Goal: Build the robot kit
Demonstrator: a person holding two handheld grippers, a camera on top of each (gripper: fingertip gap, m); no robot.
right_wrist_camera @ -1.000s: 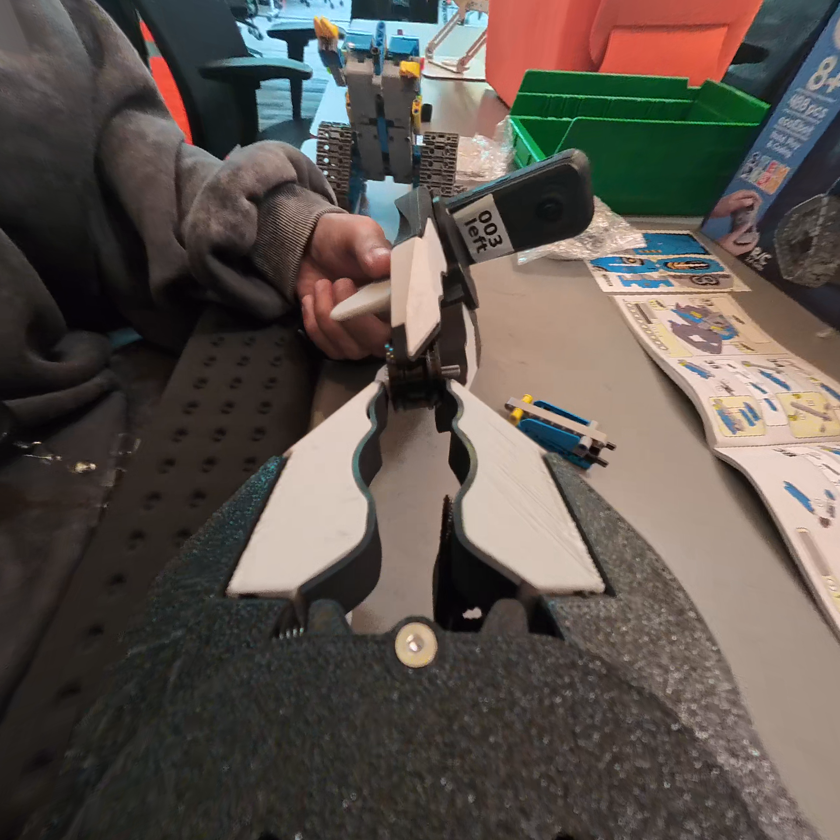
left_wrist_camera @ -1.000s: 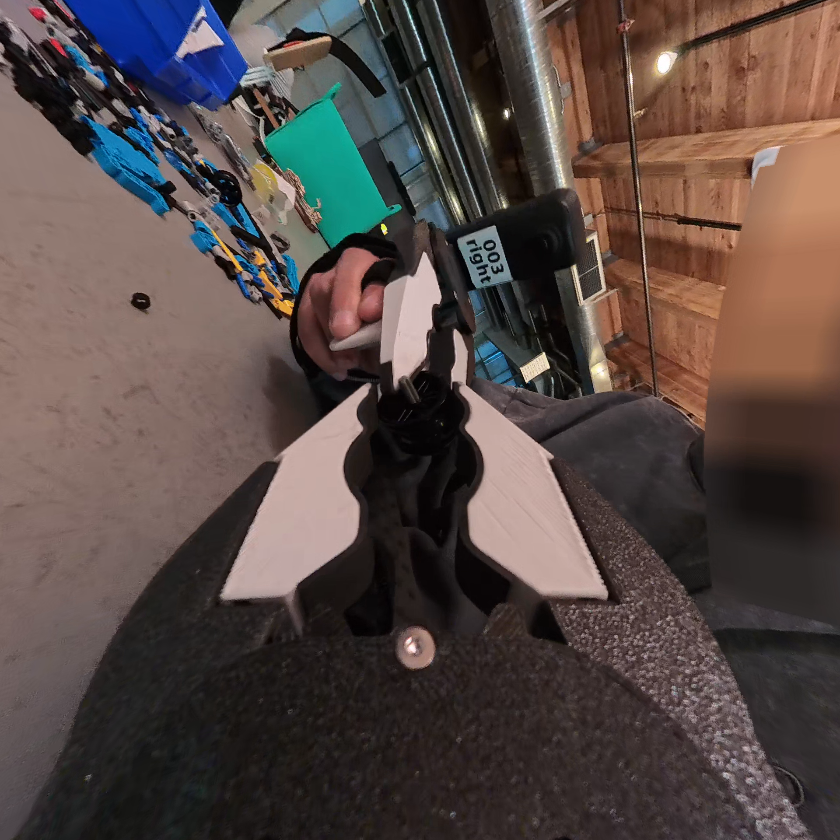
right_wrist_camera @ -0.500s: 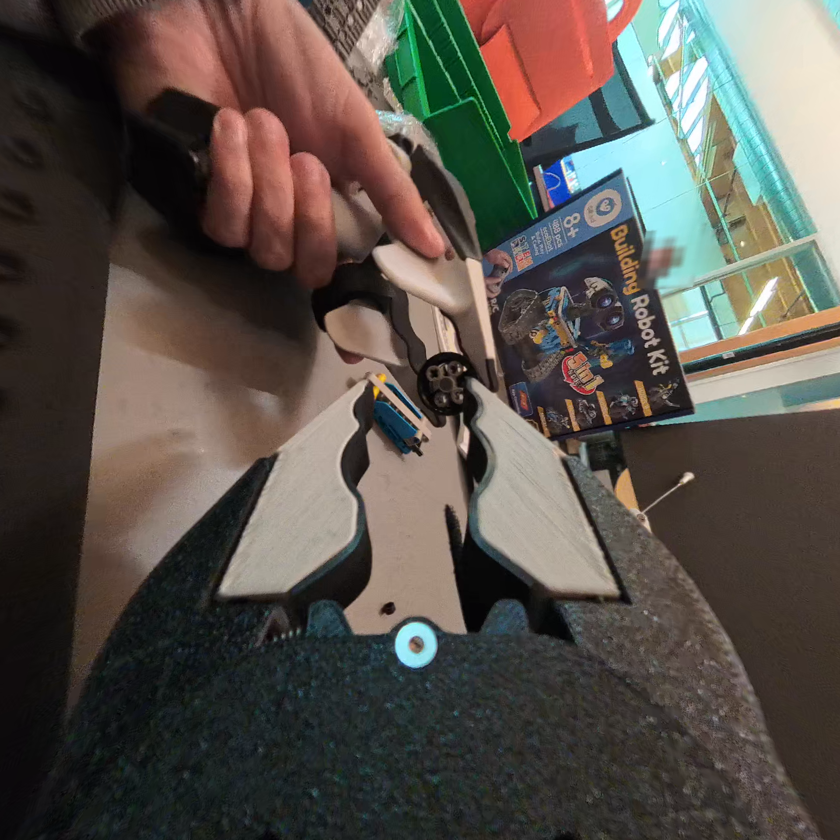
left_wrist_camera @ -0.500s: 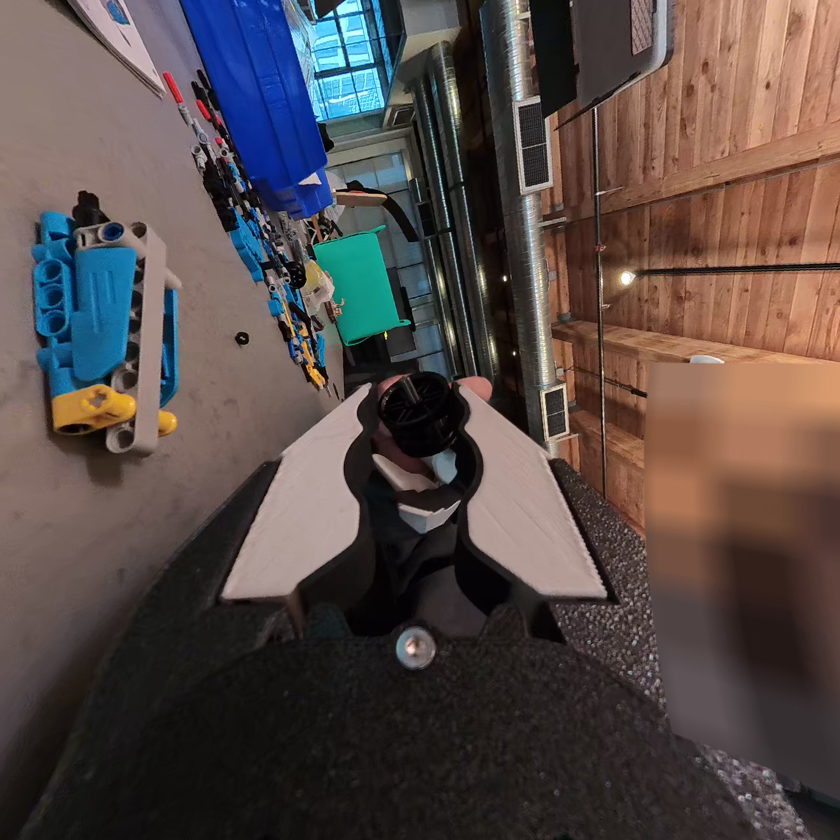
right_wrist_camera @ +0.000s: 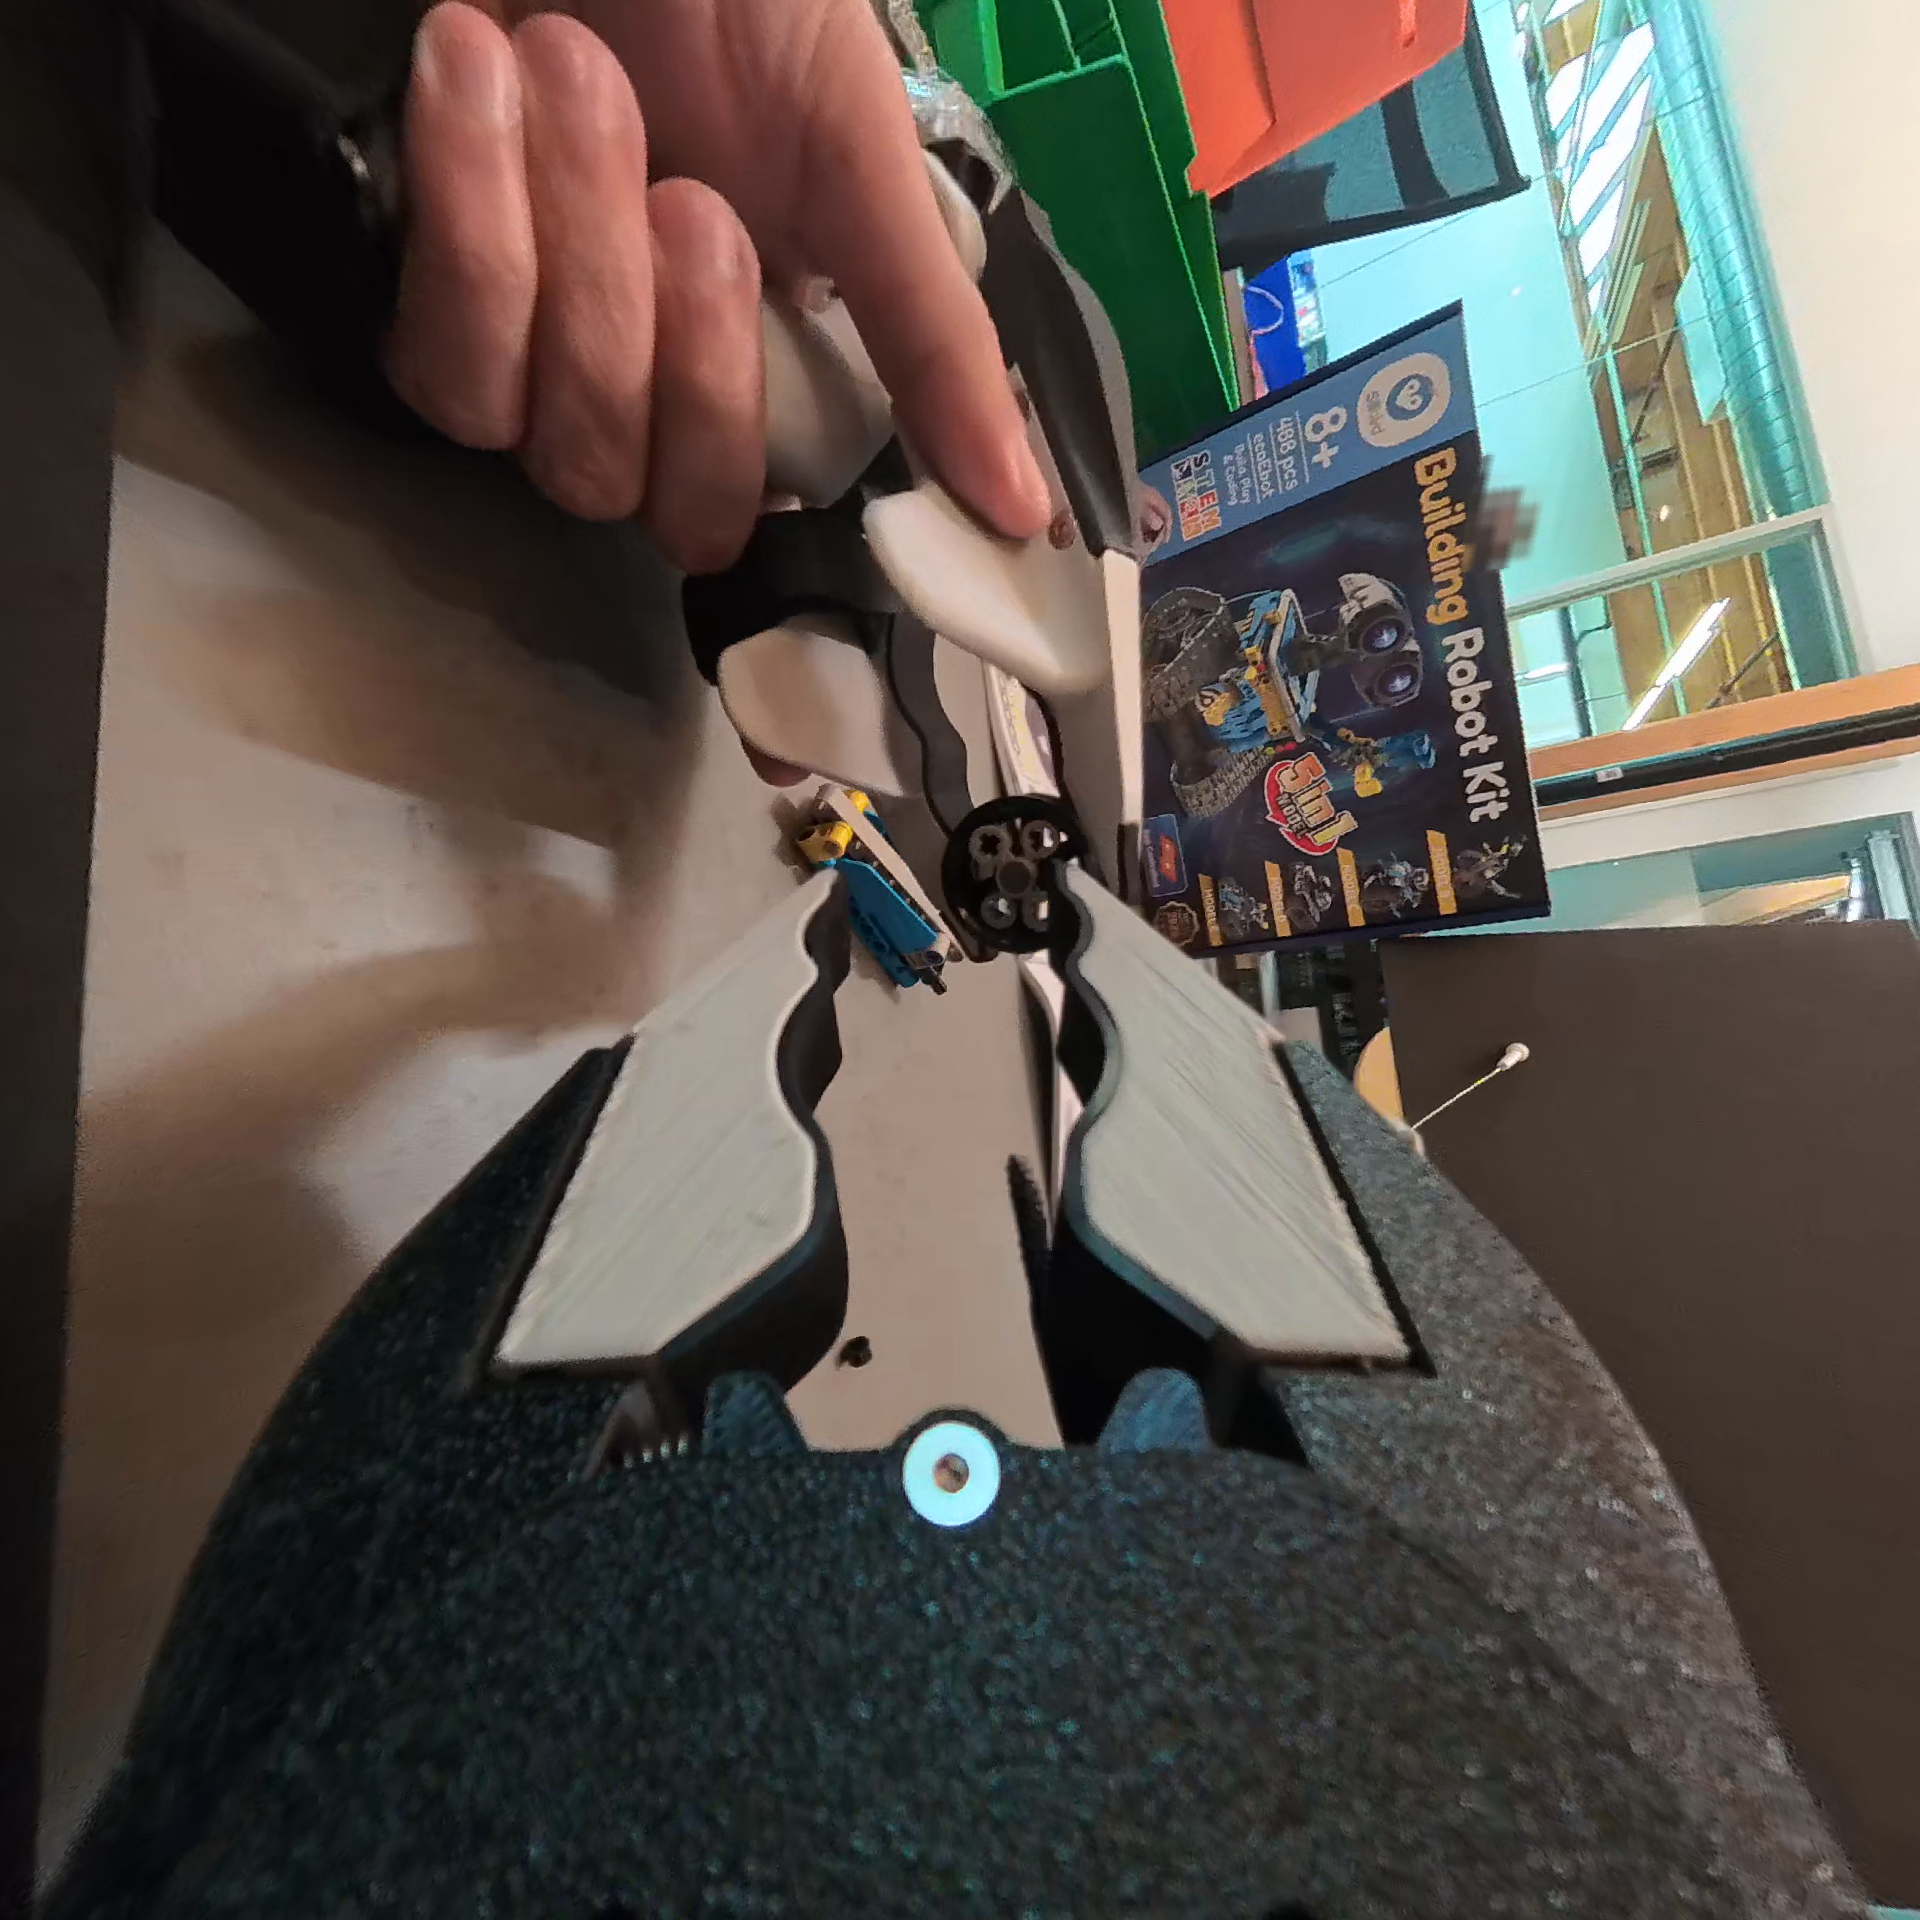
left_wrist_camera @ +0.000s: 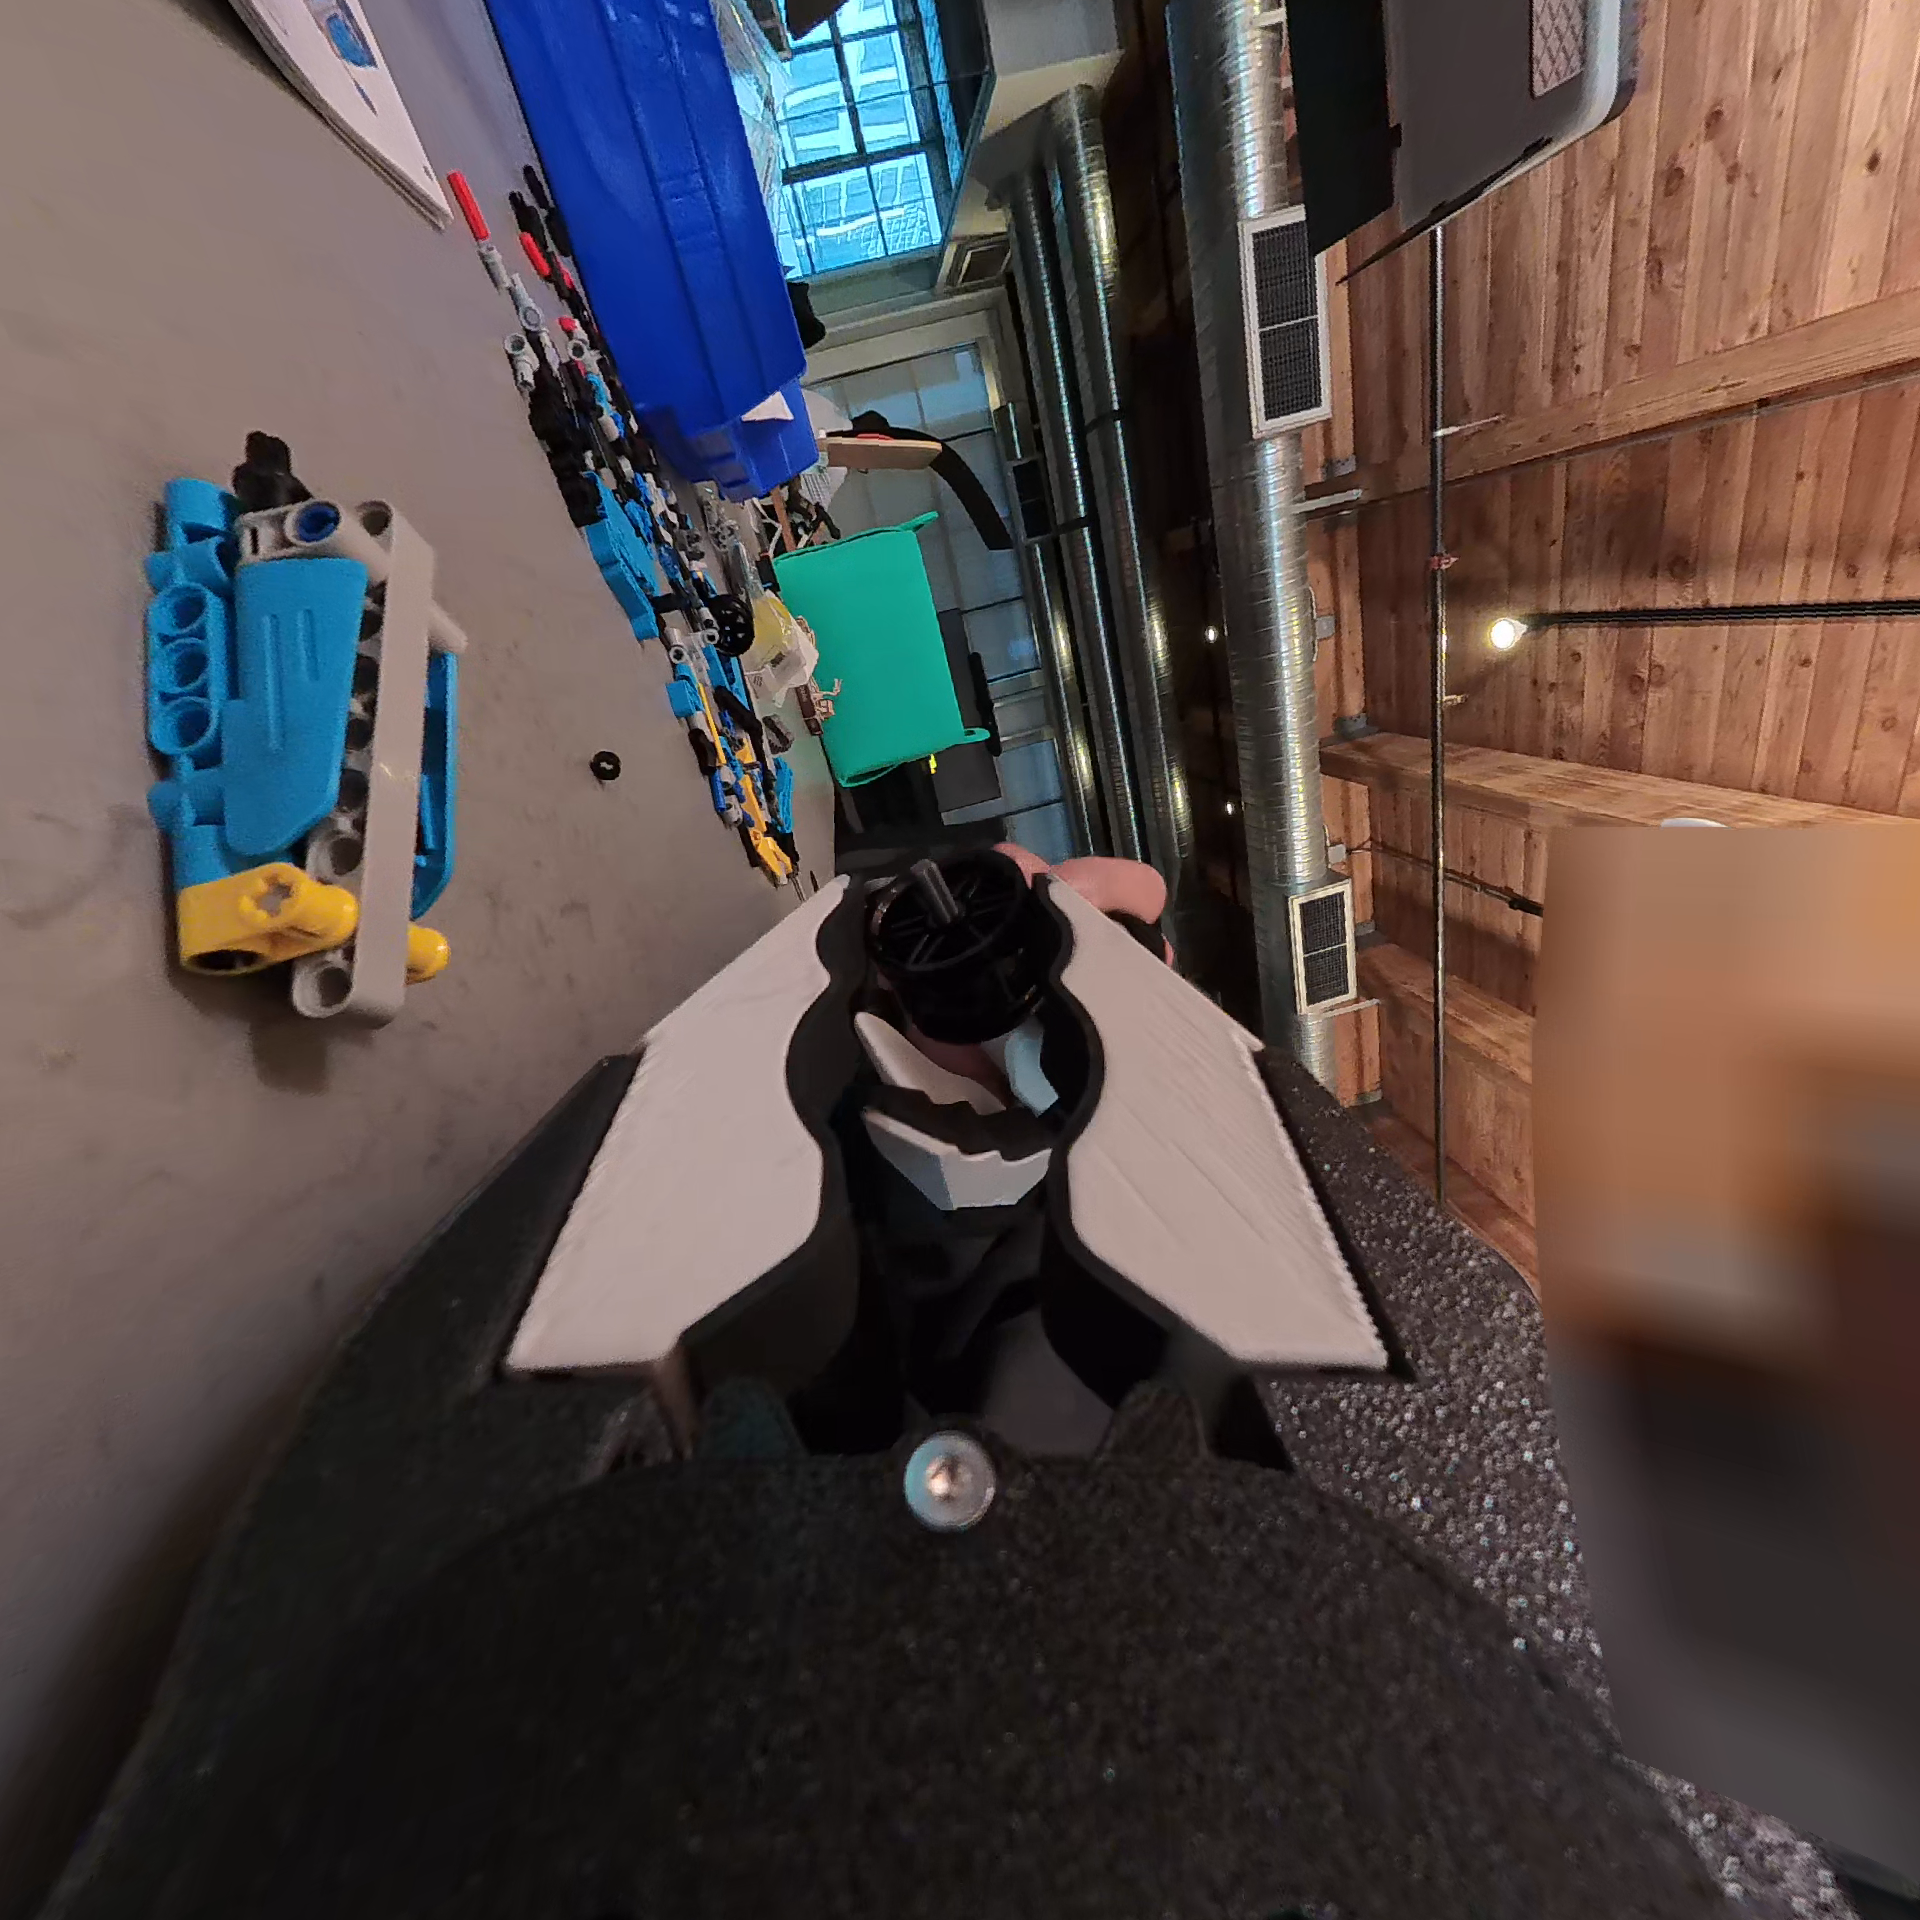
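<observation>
1. The left gripper [left_wrist_camera: 956,940], at the centre of the left wrist view, pinches a black wheel [left_wrist_camera: 951,940] between its white ribbed fingers [left_wrist_camera: 727,1122]; the wheel is round, spoked, with a short grey axle stub at its hub.
2. Just behind the wheel, the white tips of the right gripper [left_wrist_camera: 961,1132] show through the gap; whether they touch it cannot be told from this view.
3. In the right wrist view the right gripper [right_wrist_camera: 945,904] has its fingers spread. The same black wheel [right_wrist_camera: 1006,871], hub holes facing the camera, sits against the right-hand finger [right_wrist_camera: 1195,1143], with clear space to the left-hand one.
4. The left gripper [right_wrist_camera: 1023,707] comes down from the upper centre, gripped by a hand [right_wrist_camera: 675,281], its tips on the wheel's rim.
5. A small blue, yellow and grey brick assembly [left_wrist_camera: 296,727] lies flat on the grey table [left_wrist_camera: 125,1195] at the left of the frame, well apart from the grippers, with bare matte tabletop around it.
6. A lone black ring [left_wrist_camera: 604,766] lies near it; a row of loose parts [left_wrist_camera: 665,582] runs along the blue bin [left_wrist_camera: 665,208] towards the upper centre.
7. In the right wrist view a glossy dark kit box [right_wrist_camera: 1340,665] stands at centre right, with green bins [right_wrist_camera: 1091,208] above it.
</observation>
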